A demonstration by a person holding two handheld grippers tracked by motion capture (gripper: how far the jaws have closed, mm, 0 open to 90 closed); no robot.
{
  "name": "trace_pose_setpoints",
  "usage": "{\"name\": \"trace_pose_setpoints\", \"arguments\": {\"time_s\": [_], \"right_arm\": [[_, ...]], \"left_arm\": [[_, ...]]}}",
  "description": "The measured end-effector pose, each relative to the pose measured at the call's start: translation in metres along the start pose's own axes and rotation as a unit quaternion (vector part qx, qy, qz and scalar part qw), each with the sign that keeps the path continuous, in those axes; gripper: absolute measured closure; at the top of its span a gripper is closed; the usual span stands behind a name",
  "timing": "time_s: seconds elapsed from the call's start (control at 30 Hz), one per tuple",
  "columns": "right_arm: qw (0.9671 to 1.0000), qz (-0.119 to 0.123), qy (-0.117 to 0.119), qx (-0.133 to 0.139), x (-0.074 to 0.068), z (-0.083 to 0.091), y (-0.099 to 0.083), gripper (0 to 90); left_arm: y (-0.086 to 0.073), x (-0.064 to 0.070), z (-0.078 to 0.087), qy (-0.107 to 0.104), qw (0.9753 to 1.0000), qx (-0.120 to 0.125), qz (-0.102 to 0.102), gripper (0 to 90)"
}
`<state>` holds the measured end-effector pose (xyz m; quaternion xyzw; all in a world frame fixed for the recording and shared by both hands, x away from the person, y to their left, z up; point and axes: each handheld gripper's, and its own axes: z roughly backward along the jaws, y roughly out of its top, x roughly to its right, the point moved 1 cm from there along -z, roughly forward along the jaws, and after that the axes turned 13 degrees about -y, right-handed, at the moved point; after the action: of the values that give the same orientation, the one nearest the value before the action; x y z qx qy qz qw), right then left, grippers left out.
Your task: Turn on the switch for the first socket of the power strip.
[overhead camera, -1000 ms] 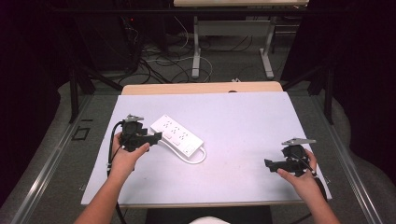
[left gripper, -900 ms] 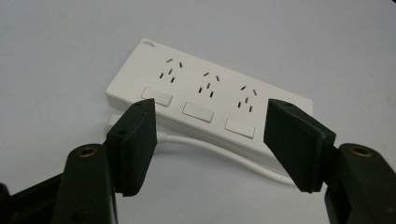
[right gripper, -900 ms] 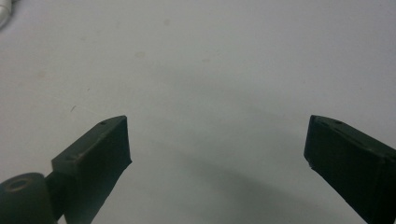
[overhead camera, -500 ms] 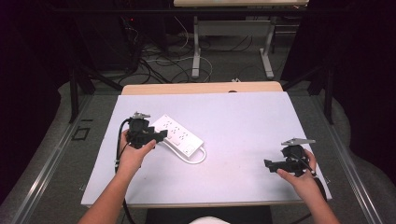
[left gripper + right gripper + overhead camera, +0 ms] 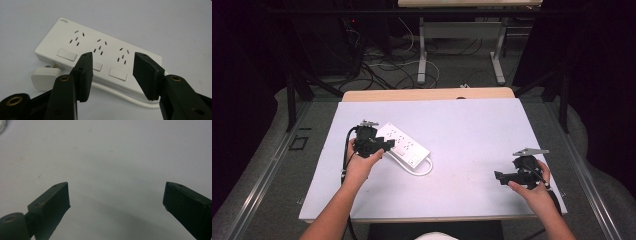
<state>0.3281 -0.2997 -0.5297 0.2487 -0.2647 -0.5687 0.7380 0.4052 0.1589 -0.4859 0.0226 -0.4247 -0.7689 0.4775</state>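
The white power strip [image 5: 404,146] lies flat on the bench [image 5: 472,135], its cable [image 5: 424,170] looped beside it and its plug [image 5: 45,77] just beside one end. The left gripper [image 5: 112,63] hovers above the strip with jaws apart, holding nothing. The right gripper [image 5: 504,176] rests well apart, wide open and empty. If the jaws close across the smooth, wide body, they may slip, or push the strip against the plug.

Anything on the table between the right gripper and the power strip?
No. In the high view, only bare table lies between the right gripper and the power strip, whose cord loop is on that side.
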Motion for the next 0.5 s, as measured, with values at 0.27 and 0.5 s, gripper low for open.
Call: {"name": "trace_pose_setpoints", "arguments": {"time_s": [0.27, 0.5], "right_arm": [[1.0000, 0.000, 0.001, -0.001, 0.000, -0.001, 0.000, 6.3], [1.0000, 0.001, 0.001, -0.004, 0.000, -0.001, -0.001, 6.4]], "left_arm": [[0.000, 0.002, -0.012, -0.004, 0.9999, -0.014, 0.000, 58.5], [-0.001, 0.005, -0.023, -0.006, 0.9996, -0.026, 0.002, 64.3]]}}
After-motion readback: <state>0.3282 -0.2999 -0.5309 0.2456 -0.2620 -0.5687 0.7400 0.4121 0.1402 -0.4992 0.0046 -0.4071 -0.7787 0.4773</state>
